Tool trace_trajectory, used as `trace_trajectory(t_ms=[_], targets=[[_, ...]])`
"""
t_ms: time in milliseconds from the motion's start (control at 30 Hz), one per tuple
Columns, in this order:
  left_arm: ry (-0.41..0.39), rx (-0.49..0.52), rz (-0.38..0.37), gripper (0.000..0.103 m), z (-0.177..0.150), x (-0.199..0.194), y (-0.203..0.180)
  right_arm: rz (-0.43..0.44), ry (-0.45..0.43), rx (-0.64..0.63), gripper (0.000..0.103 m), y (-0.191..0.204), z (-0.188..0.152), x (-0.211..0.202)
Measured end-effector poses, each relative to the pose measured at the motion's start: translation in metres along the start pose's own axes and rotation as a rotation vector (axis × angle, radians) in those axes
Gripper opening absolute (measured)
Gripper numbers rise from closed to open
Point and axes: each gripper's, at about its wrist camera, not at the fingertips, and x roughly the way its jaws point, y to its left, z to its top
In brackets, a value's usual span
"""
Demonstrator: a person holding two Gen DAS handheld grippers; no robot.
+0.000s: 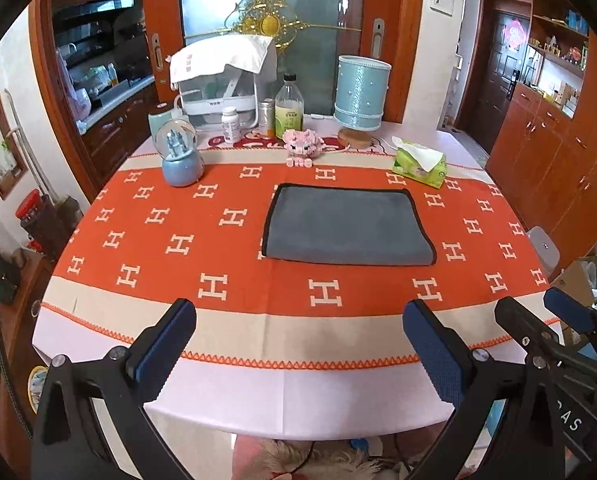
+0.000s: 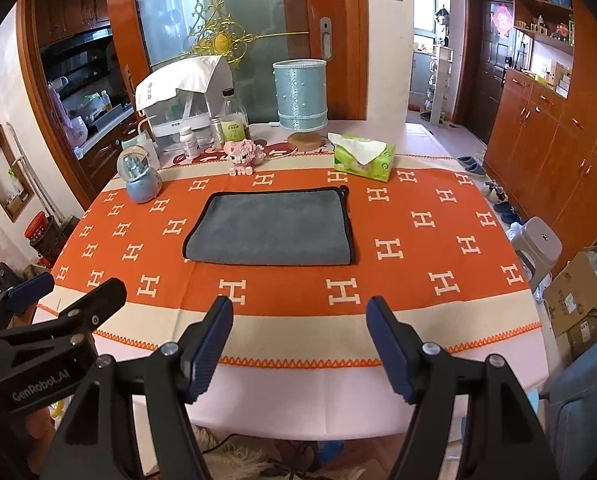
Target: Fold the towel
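A grey towel with black edging [image 1: 344,226] lies flat, folded into a rectangle, on the orange tablecloth; it also shows in the right wrist view [image 2: 272,227]. My left gripper [image 1: 298,320] is open and empty, held above the near table edge, well short of the towel. My right gripper [image 2: 298,316] is open and empty, also near the front edge. The right gripper shows at the right of the left wrist view [image 1: 538,312], and the left gripper shows at the left of the right wrist view [image 2: 58,292].
Behind the towel stand a snow globe [image 1: 178,152], a pink toy pig [image 1: 302,146], bottles [image 1: 288,108], a blue lamp [image 1: 360,96], a tissue pack [image 1: 418,162] and a covered appliance [image 1: 222,76]. A stool [image 2: 536,246] and boxes [image 2: 578,296] are at the right.
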Motion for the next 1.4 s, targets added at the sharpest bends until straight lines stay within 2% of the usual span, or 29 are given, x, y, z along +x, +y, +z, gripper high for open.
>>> trace_trajectory(t_ms=[400,1400], targets=[[-0.039,0.021,0.017,0.102,0.002,-0.002,-0.005,-0.015,-0.016,0.007,0.069,-0.002,-0.001,0.001],[-0.012,0.021,0.014,0.102,0.004,0.012,-0.01,-0.024,-0.031,0.005,0.069,-0.005,0.004,0.005]])
